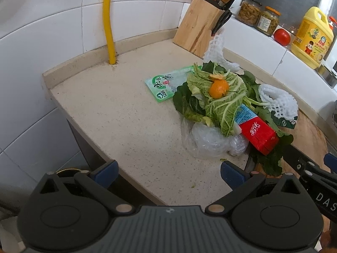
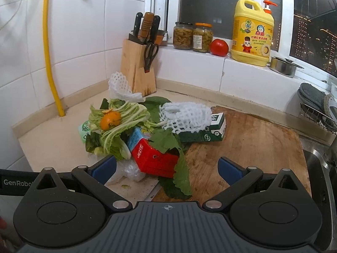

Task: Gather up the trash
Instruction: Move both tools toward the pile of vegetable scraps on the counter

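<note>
A heap of trash lies on the counter: cabbage leaves (image 1: pixel 219 97) (image 2: pixel 118 126) with an orange peel (image 1: pixel 219 88) (image 2: pixel 110 121) on top, a red carton (image 1: pixel 258 135) (image 2: pixel 153 158), a green wrapper (image 1: pixel 164 84), a clear plastic bag (image 1: pixel 208 141), white foam nets (image 1: pixel 278 101) (image 2: pixel 185 116) and a green carton (image 2: pixel 202 135). My left gripper (image 1: pixel 169 174) is open, hovering near the counter's front edge, left of the heap. My right gripper (image 2: pixel 167 167) is open just in front of the red carton, touching nothing.
A wooden cutting board (image 2: pixel 252 145) lies right of the heap. A knife block (image 2: pixel 138 71) stands in the corner by a yellow pipe (image 1: pixel 108 21). The sill holds jars (image 2: pixel 192 35), a tomato (image 2: pixel 219 46) and a yellow detergent bottle (image 2: pixel 252 33). A sink (image 2: pixel 320 168) is at right.
</note>
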Demonstrator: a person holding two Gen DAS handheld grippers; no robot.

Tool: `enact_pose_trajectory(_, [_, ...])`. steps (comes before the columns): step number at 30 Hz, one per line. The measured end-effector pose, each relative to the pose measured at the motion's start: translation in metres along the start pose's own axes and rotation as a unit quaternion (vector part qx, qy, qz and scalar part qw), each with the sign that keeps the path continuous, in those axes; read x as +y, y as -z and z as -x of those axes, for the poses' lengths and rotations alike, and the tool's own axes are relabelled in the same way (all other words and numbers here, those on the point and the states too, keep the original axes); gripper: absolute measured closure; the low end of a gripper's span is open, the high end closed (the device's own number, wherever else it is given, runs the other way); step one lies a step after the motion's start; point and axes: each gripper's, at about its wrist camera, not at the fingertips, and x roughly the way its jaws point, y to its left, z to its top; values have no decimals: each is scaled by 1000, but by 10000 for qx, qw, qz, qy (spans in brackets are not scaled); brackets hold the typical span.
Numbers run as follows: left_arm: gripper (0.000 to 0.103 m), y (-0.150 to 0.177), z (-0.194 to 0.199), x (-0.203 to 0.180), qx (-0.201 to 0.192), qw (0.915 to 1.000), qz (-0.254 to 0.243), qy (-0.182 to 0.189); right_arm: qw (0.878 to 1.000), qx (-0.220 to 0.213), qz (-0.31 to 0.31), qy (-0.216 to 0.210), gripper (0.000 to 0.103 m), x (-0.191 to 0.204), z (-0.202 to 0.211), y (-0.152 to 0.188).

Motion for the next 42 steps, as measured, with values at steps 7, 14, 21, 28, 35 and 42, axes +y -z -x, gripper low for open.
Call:
enact_pose_trajectory(7, [4, -3, -4, -7, 16, 10000, -49, -23, 10000, 29, -33, 18, 0, -5, -6, -1])
enact_pose_trajectory(14, [4, -6, -8, -14, 27, 9999, -136, -59, 9999, 67, -80, 27, 0, -11, -11, -1])
enact_pose_trajectory(21, [4, -7, -11, -15, 65, 9999, -138, -67, 9999, 113, -53, 12, 0, -14, -15, -2])
enact_pose_trajectory(28, [5, -8, -17, -17, 74, 9998, -155, -122, 9998, 182, 14, -22, 0, -14, -23, -4])
enact_pose_trajectory(35, [5, -12, -25, -18, 146, 9997, -134, -158, 9996, 226, 137, -64, 0, -11, -31, -8])
enact_pose_trajectory(42, [5, -17, -32, -19, 168, 9997, -97, -175, 9994, 236, 231, -78, 0, -10, -39, -13])
